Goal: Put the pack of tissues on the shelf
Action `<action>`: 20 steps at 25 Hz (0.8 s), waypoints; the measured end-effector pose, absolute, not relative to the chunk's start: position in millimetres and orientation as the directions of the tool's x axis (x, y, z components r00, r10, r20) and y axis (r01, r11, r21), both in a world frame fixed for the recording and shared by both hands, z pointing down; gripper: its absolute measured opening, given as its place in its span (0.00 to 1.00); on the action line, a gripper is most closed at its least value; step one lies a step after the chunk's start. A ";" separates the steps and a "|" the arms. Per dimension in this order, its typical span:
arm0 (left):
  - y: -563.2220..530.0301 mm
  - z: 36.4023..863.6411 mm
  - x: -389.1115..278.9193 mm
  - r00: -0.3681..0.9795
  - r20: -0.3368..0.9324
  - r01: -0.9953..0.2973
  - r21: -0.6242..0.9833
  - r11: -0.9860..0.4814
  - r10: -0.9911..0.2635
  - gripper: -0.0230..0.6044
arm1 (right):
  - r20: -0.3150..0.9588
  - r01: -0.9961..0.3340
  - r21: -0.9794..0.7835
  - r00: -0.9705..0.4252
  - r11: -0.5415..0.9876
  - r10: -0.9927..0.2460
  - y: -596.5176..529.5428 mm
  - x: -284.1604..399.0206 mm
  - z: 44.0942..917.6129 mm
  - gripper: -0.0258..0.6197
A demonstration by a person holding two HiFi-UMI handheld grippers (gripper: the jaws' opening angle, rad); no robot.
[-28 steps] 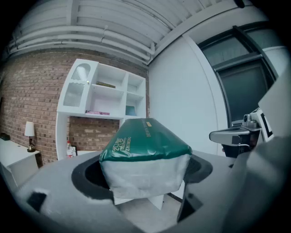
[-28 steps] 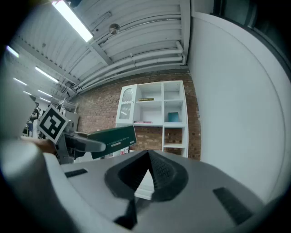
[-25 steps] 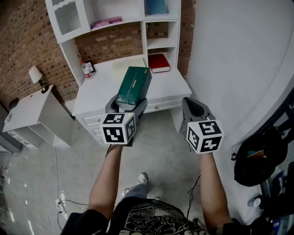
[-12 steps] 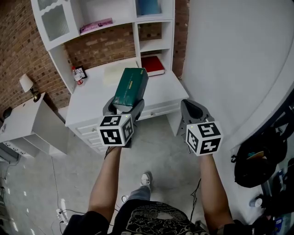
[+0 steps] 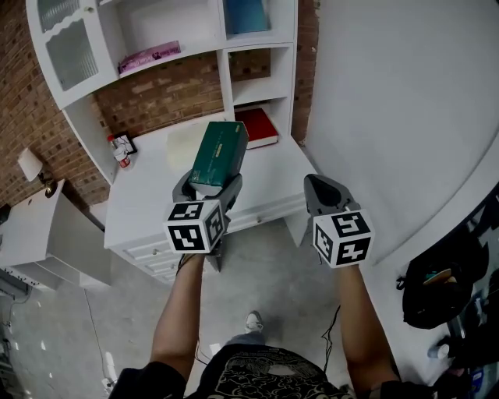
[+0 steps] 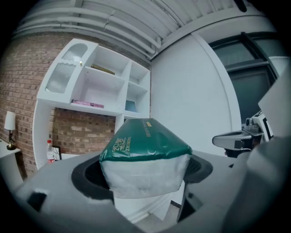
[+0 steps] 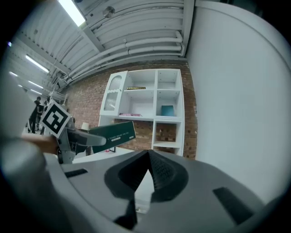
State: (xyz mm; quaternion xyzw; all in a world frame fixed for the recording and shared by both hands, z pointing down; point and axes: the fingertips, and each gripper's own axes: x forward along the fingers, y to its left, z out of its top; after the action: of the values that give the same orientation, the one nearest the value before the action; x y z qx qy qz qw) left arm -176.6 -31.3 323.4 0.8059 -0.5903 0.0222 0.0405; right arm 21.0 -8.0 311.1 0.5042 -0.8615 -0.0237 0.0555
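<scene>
A green pack of tissues [image 5: 217, 155] with white ends is held up in front of the white shelf unit [image 5: 218, 58], above the white desk [image 5: 164, 183]. My left gripper [image 5: 207, 185] is shut on the pack [image 6: 144, 157], whose near end fills the space between the jaws. My right gripper [image 5: 321, 187] hangs to the right, shut with nothing in it; its jaws meet in a point [image 7: 148, 157]. In the right gripper view the pack [image 7: 111, 134] and the left gripper [image 7: 75, 136] show at left before the shelf unit [image 7: 152, 104].
A red book [image 5: 256, 127] lies on the desk's back right; a small bottle and a framed picture [image 5: 120, 147] stand at its left. A pink item [image 5: 148, 58] lies on a shelf, a teal box [image 5: 245, 15] in an upper cubby. White wall [image 5: 390, 117] at right; low white cabinet [image 5: 39, 226] at left.
Both grippers and the tissue pack have moved closer to the desk and shelf unit; the left grip stays the same and the right gripper stays shut.
</scene>
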 end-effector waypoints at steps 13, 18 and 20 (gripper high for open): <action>-138.8 323.6 -206.8 0.365 0.091 -0.931 0.048 -0.362 -0.926 0.74 | 0.094 -0.885 0.119 -0.441 0.450 -0.892 -106.2 -19.6 301.5 0.04; -161.1 326.9 -217.1 0.379 0.092 -0.925 0.051 -0.376 -0.921 0.74 | 0.096 -0.886 0.131 -0.434 0.444 -0.896 -125.3 -33.4 301.2 0.04; -167.8 327.1 -219.3 0.383 0.090 -0.923 0.060 -0.379 -0.919 0.74 | 0.099 -0.887 0.134 -0.431 0.442 -0.897 -131.1 -35.8 302.4 0.04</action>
State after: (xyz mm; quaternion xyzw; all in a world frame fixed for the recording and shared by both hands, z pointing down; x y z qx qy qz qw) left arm -219.3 -167.8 327.1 0.8302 -0.5549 0.0210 0.0499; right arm -35.8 -131.1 302.4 0.5275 -0.8454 -0.0308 0.0778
